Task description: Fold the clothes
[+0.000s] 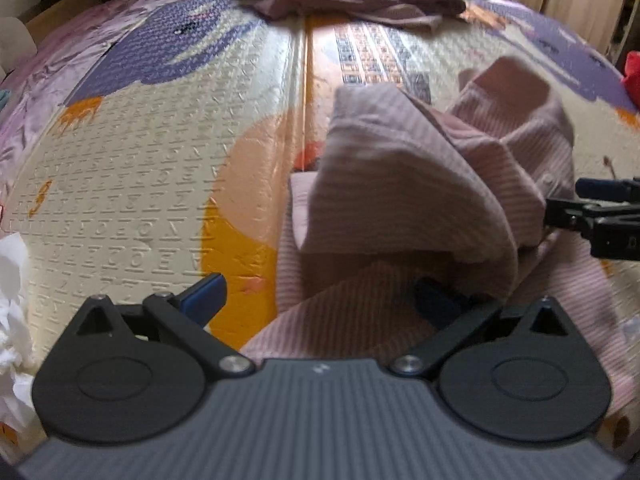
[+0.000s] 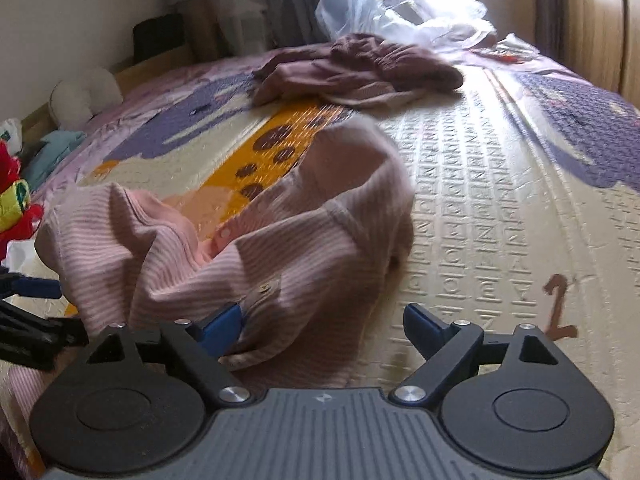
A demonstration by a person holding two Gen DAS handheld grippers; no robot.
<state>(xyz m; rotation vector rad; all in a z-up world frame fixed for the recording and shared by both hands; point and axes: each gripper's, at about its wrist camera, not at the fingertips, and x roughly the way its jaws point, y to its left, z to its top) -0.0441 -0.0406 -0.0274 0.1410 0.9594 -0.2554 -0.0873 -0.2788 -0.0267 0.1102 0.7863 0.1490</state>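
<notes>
A pink striped garment lies rumpled on the patterned play mat, its folds standing up in a loose mound. My left gripper is open wide at the garment's near edge; its left blue finger is over bare mat and its right finger is partly hidden under a fold. In the right wrist view the same garment fills the left middle. My right gripper is open, with the garment's near edge against its left finger and bare mat by the right one. Each gripper shows at the other view's edge.
A heap of mauve clothes lies at the far end of the mat, with a clear plastic bag behind it. A red and yellow toy and teal cloth sit off the mat's left side. Crumpled white material lies at the left.
</notes>
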